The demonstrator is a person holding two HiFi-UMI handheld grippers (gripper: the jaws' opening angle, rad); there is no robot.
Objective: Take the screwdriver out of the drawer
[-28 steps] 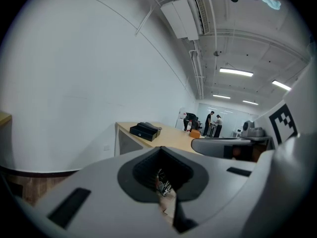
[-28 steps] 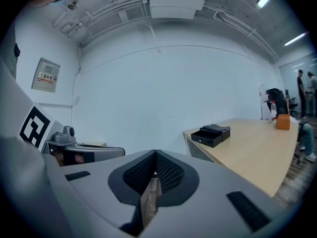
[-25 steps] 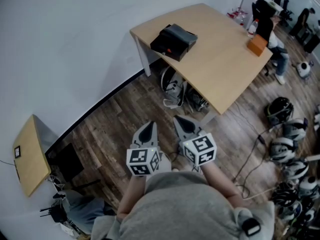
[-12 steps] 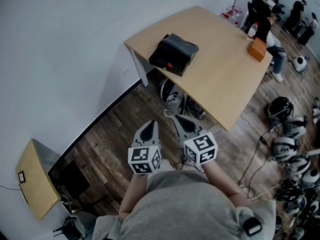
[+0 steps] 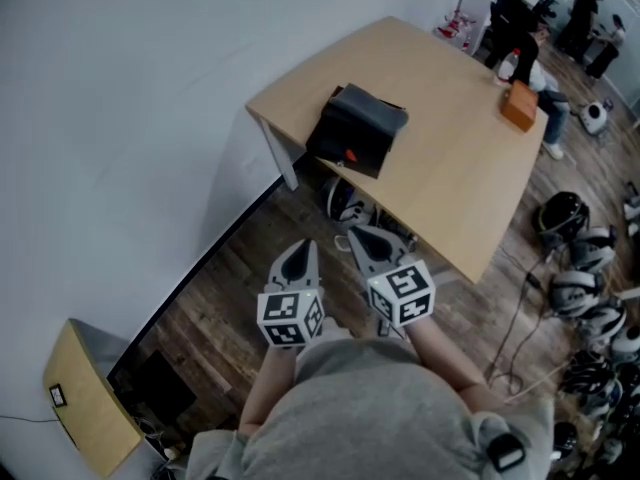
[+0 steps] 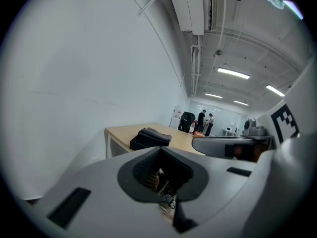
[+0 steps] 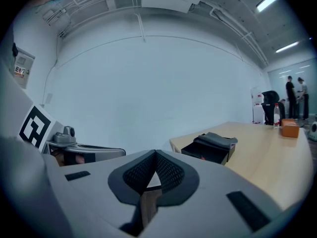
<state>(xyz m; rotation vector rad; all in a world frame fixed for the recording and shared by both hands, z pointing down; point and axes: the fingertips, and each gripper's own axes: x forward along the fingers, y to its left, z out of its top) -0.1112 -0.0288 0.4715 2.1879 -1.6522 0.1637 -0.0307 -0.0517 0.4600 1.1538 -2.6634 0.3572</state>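
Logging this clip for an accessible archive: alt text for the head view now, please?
A person holds the left gripper and right gripper, both shut and empty, above a wooden floor, short of a light wooden table. A black box and a small orange box sit on it.

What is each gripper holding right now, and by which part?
Nothing is held. The left gripper and right gripper both have jaws shut with nothing between, short of the black box.
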